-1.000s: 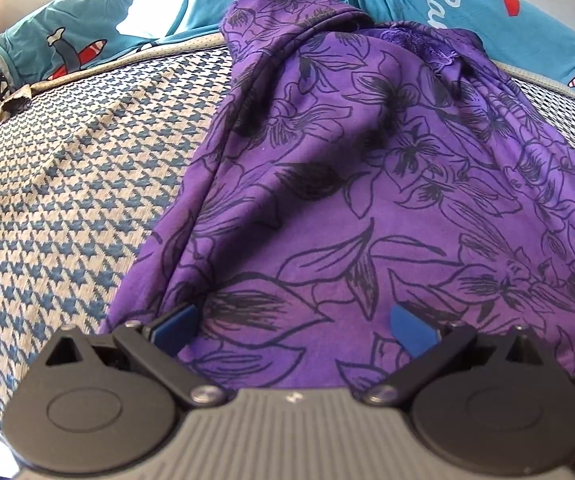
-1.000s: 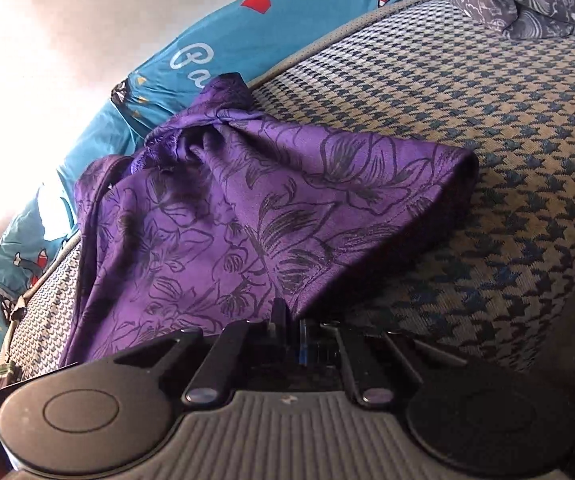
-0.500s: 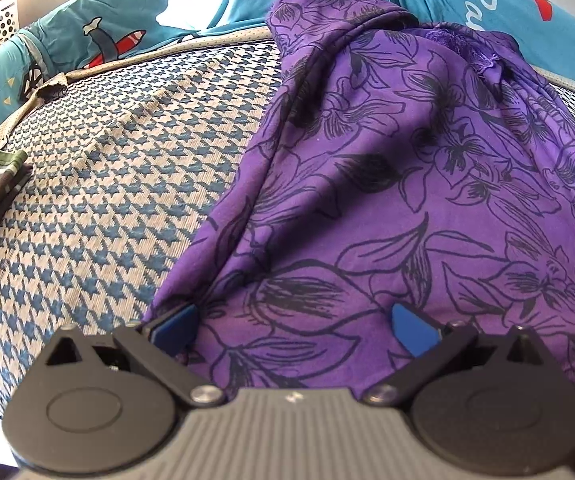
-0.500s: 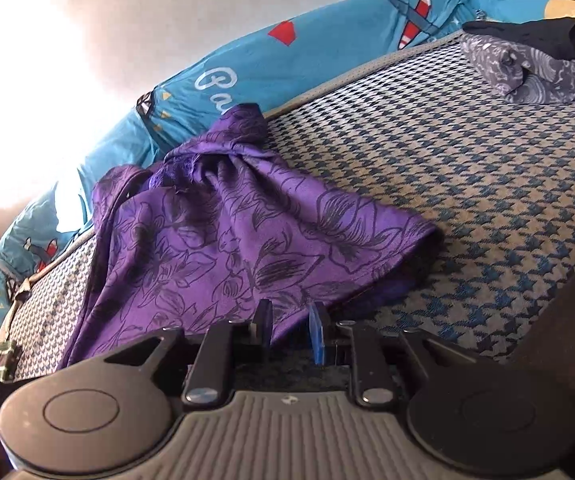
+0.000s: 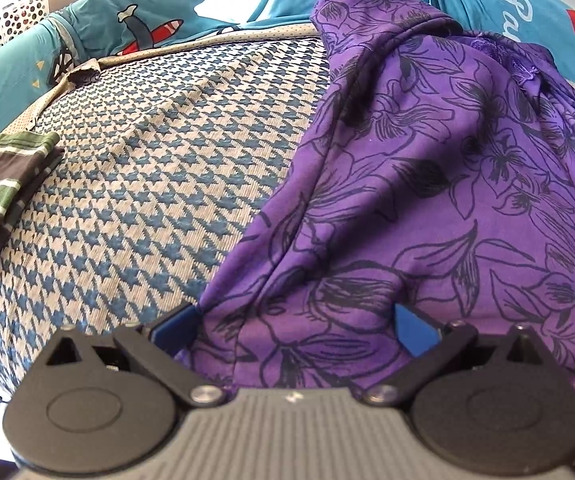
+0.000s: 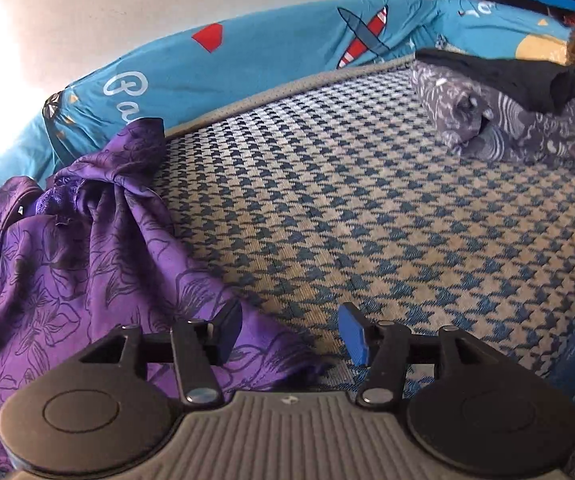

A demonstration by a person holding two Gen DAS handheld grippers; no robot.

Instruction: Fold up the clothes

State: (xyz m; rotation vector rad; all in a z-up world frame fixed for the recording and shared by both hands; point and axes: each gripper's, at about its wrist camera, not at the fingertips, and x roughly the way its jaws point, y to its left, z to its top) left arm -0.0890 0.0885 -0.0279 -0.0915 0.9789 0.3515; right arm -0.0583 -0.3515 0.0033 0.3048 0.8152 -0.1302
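A purple garment (image 5: 427, 184) with black flower outlines is seen spread on a bed mat (image 5: 147, 200) of blue-and-cream houndstooth weave. Its far end is bunched up against a teal sheet (image 5: 135, 12) printed with planes and white lettering, which runs along the mat's far edge.

The left claw (image 5: 293, 328) is held wide over the garment's near edge. Cloth lies between its 2 blue pads and under them, but it is not pinched; the left pad (image 5: 173, 326) sits just at the garment's left border, the other pad on the purple cloth.

The right claw (image 6: 291, 334) is caught opening, about half spread. Nothing is gripped: the near right corner of the garment (image 6: 87, 280) lies under and beside its left finger, while bare mat (image 6: 367, 208) is seen between the fingers and under the blue right pad (image 6: 353, 334).

In the left wrist view a folded green, grey and white striped piece (image 5: 3, 188) lies at the mat's left edge, well apart from the garment, and a white perforated basket (image 5: 3, 20) is seen at top left. In the right wrist view a folded grey patterned piece (image 6: 519, 120) with a black piece (image 6: 503, 76) on top rests at the mat's far right, well apart from the garment.
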